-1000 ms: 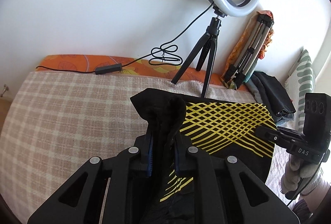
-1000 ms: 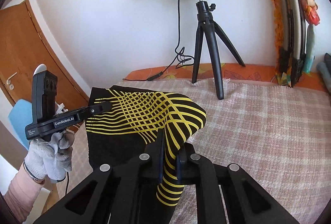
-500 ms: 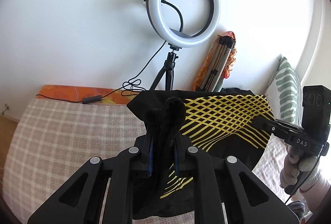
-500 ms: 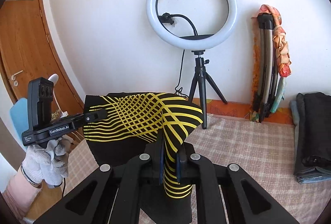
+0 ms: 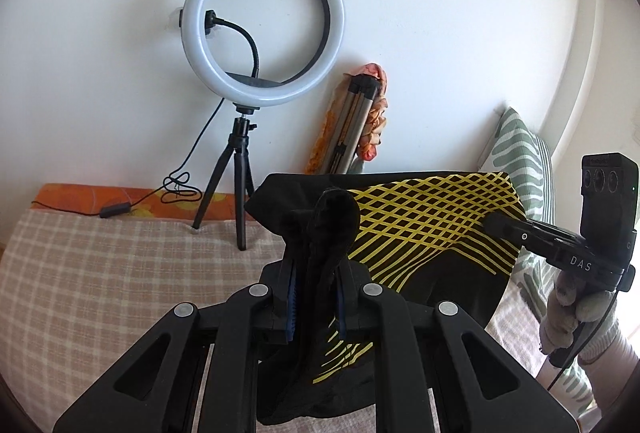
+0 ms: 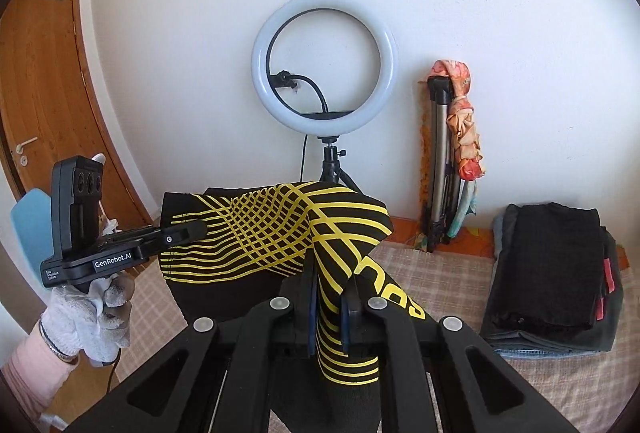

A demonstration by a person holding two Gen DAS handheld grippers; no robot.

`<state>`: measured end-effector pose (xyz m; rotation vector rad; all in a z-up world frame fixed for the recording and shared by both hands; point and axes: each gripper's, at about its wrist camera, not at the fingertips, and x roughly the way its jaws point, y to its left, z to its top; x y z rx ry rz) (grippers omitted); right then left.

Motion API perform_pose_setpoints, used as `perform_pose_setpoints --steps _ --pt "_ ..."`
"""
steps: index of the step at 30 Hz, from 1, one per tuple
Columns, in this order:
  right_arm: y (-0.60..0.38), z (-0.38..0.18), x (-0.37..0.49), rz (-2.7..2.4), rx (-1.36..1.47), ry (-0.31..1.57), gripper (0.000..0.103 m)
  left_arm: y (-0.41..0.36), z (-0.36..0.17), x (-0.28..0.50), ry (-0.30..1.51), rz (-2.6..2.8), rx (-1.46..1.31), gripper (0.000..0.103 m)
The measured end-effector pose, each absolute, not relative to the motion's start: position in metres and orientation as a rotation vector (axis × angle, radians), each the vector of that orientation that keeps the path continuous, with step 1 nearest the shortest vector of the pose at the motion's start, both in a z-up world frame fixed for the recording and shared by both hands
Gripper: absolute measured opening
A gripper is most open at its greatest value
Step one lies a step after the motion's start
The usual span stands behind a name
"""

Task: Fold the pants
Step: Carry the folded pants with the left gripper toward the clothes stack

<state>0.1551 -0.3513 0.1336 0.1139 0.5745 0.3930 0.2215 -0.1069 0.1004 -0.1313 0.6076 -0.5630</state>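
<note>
- Left gripper point(image 5: 315, 299): jaws closed on a bunched fold of the black pants point(image 5: 420, 225); fabric stands up between the pads and hangs below them.
- Right gripper point(image 6: 328, 313): jaws closed on a yellow-striped edge of the same garment, a tail of cloth draping down past the fingers.
- Pants are held in the air, stretched between the two grippers, above the checked bed point(image 5: 100, 273); lower part hangs out of view.
- Risk: left grip holds a thick wad, not a flat edge. Judged likely to slip or release unevenly if the span is pulled tighter, giving a crooked fold.
- Risk: the hanging tail could land first and crease under the panel when the garment is lowered.
- Ahead of the grippers, near the wall: ring light point(image 6: 324, 61) on its tripod point(image 5: 236, 173), cable trailing over the bed's far edge. A forward swing of the cloth could snag a leg and tip it.
- Right of the right gripper: stack of folded clothes point(image 6: 556, 273), limiting lay-down room on that side.
- Folded stand wrapped in orange cloth point(image 6: 452, 153) leans on the wall; well apart from the pants.
</note>
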Motion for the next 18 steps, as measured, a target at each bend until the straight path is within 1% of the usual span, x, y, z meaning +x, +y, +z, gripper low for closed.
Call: perform_pose_setpoints --steps 9,18 --pt "-0.402 0.146 0.167 0.357 0.065 0.586 0.006 -0.164 0.1 0.228 0.597 -0.614 -0.148 0.012" --pt "-0.454 0.157 0.19 0.33 0.034 0.583 0.006 -0.215 0.104 0.251 0.586 -0.646 -0.144 0.012"
